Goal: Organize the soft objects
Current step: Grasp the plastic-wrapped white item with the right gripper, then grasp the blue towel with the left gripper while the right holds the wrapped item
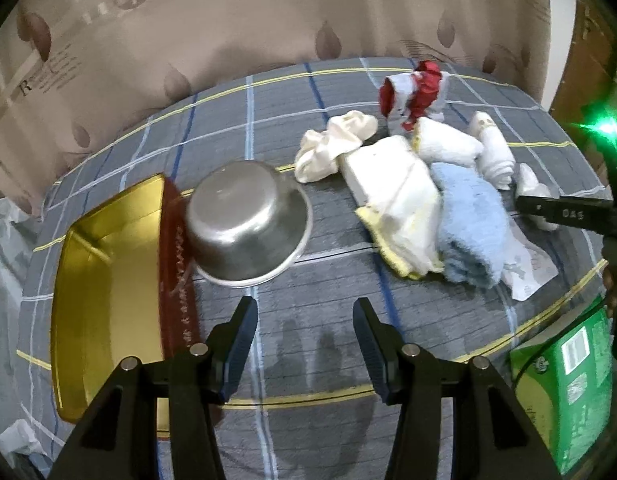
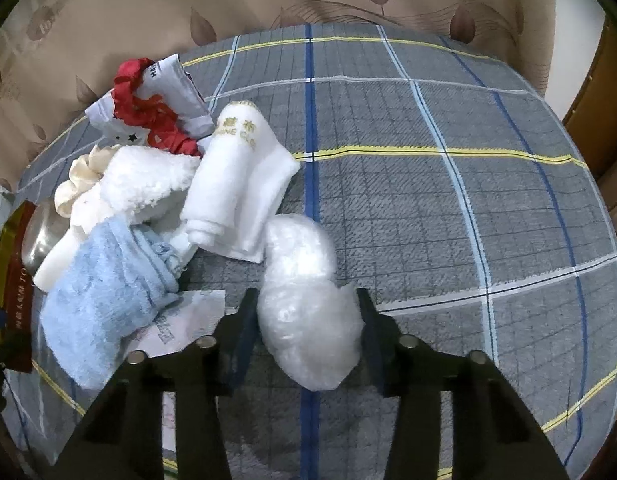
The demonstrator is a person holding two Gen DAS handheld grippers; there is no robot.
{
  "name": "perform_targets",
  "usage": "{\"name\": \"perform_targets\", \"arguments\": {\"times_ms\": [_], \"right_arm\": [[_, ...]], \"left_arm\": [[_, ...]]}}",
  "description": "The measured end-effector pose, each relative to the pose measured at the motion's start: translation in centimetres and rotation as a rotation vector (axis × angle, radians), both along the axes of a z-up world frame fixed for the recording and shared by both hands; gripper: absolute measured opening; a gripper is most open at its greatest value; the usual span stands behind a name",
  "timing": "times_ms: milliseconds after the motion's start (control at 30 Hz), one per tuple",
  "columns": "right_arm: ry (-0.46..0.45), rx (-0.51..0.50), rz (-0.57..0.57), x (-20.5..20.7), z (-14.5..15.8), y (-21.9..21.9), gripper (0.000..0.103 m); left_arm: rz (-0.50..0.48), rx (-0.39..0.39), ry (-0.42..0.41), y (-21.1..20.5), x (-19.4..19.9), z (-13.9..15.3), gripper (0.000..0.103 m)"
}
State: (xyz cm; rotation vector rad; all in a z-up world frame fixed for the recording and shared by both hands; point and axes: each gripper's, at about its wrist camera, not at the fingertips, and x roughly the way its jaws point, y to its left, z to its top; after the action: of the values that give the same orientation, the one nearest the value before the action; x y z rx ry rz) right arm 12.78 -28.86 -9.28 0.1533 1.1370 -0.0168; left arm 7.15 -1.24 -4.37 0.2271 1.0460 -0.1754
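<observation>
right claw (image 2: 306,320): narrowed around the clear plastic bundle (image 2: 304,300), which lies on the checked cloth (image 2: 468,200) just right of the pile; fingers look to be touching its sides, so I read it as gripped, lightly.
left claw (image 1: 304,340): about half open, nothing between the fingers, hovers over bare cloth near the steel bowl (image 1: 244,220).
slip risk: bundle is slick and squashy; likely to compress and slide out on lift.
snag risk: bundle's far end sits against the white rolled towel (image 2: 232,184); a lift could drag it along.
pile: blue towel (image 2: 104,300) and a paper sheet (image 2: 180,320) lie just left of the right claw; a sideways move may knock them.
target: gold tray (image 1: 104,280) at far left, upturned bowl leaning on its edge; a carry across could tip the bowl.
</observation>
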Motion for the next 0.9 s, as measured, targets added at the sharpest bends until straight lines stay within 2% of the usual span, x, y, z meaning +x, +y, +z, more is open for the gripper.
{"name": "perform_targets", "arguments": {"times_ms": [200,600,800,900], "right_arm": [[-0.046,-0.024,-0.018,-1.0,0.6,-0.5,0.037],[-0.195,-0.042,-0.077,-5.7,5.8,0.2,0.036],[-0.207,0.009,-0.127,-7.2,6.2,-0.2,0.036],[-0.208,-0.023,-0.139,-7.7,6.1,-0.1,0.036]], "left_arm": [[-0.022,0.008,-0.004,-1.2,0.1,0.0,0.051],[-0.067,-0.050,0.018,-2.8,0.4,0.4,0.051],[-0.120,-0.069,0.010,-4.8,0.7,1.1,0.054],[-0.139,-0.087,0.013,-6.0,1.1,1.3,0.055]]}}
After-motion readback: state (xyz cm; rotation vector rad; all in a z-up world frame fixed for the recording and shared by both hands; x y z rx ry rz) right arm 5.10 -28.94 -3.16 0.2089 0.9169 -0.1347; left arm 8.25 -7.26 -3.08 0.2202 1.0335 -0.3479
